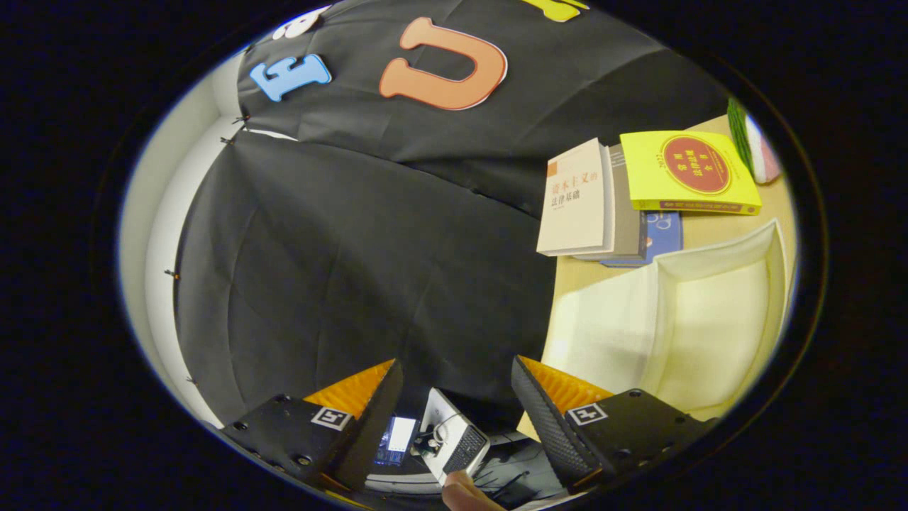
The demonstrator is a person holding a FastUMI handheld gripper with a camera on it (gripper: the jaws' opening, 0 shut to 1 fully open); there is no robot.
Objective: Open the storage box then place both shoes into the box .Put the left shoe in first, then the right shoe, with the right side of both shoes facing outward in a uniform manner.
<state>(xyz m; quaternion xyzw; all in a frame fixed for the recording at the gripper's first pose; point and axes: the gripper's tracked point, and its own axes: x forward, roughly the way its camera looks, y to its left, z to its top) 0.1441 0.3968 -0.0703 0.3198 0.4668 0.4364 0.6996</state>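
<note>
The cream-white storage box (709, 319) stands on the wooden table (709, 228), off to the right of my right finger and partly behind it. One flat pale panel (603, 326) of it faces me beside a recessed part, and I cannot tell whether that panel is an opened lid. My gripper (455, 365) is open and tilted, held off the table's edge. Nothing is between its fingers, and the black cloth wall lies ahead of them.
A stack of books (610, 206) lies on the table beyond the box, with a yellow book (688, 174) next to it and a green-and-white object (755, 145) past that. Below the fingers are a laptop (457, 440), a lit screen (399, 436) and part of a hand (464, 495).
</note>
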